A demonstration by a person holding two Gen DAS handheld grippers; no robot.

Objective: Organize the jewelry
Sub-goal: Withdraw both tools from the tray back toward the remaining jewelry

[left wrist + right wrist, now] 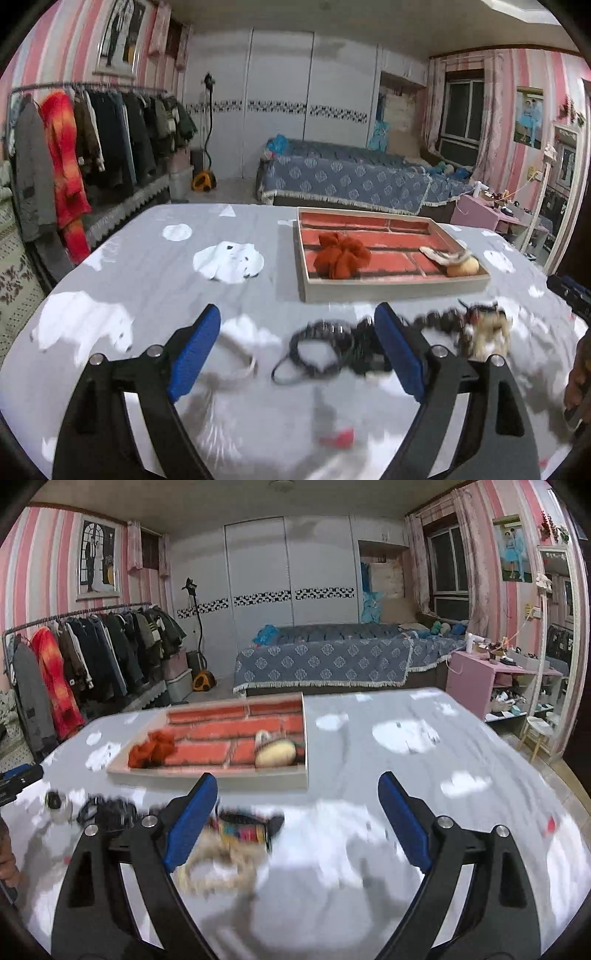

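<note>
On the table [155,266], dark hair ties [325,347] lie between the left gripper's [299,347] wide-open, empty jaws; the right gripper [299,819] gapes empty nearby.

Left tool [297,332] open, black bracelets [325,349] beneath, tray [388,286] beyond

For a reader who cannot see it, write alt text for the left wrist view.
An open hand-held gripper hovers over dark bracelets on a grey tablecloth. Behind them, a red-lined tray holds an orange scrunchie and a fluffy hair tie.
</note>
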